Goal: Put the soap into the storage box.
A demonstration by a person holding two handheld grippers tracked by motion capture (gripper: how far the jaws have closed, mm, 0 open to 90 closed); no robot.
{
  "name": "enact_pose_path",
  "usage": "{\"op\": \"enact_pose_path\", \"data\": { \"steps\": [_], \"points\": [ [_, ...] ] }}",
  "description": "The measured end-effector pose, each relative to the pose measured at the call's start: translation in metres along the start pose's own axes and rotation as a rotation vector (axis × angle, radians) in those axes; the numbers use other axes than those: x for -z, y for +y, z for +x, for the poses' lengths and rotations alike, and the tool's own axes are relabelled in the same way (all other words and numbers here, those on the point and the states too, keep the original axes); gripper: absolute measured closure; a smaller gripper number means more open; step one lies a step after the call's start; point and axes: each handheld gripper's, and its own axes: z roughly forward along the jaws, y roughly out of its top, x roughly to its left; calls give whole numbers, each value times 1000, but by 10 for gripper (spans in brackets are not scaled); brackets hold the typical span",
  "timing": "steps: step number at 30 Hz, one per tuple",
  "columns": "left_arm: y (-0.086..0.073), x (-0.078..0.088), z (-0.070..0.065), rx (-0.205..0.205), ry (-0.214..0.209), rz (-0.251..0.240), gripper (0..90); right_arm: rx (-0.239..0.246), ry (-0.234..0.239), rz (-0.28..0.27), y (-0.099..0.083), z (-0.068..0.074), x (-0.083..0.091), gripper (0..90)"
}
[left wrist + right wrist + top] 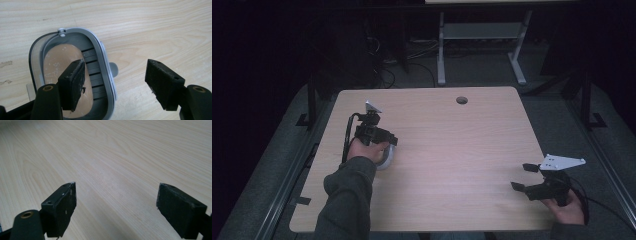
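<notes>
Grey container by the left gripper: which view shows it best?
Left gripper view: the grey container lies close up, rim, slotted inner wall and clear lid visible. High view shows a small part beside the left gripper.

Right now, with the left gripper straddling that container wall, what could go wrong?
1. The left gripper is open astride the grey container wall; lifting it crooked could snag the rim and tip the container.
2. A jaw sits over the tan contents; residue may stick to the pad.
3. The right gripper hovers too far away to steady anything.
</notes>
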Motion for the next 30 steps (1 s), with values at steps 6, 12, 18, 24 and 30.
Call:
{"op": "enact_pose_path", "data": {
  "steps": [6,12,18,24,30],
  "points": [
    [-1,3,0,-7,-20,-9,316,-2,-1,2,0,1,0,158],
    [-2,7,0,-8,-39,-27,314,-1,0,2,0,1,0,158],
    [-5,10,0,-11,-61,-43,312,0,-1,3,0,1,0,158],
    [-8,14,2,-23,-80,-56,308,2,-2,6,0,1,-1,158],
    [-11,17,1,-37,-102,-71,305,2,-3,7,0,1,-1,158]
  ]
}}
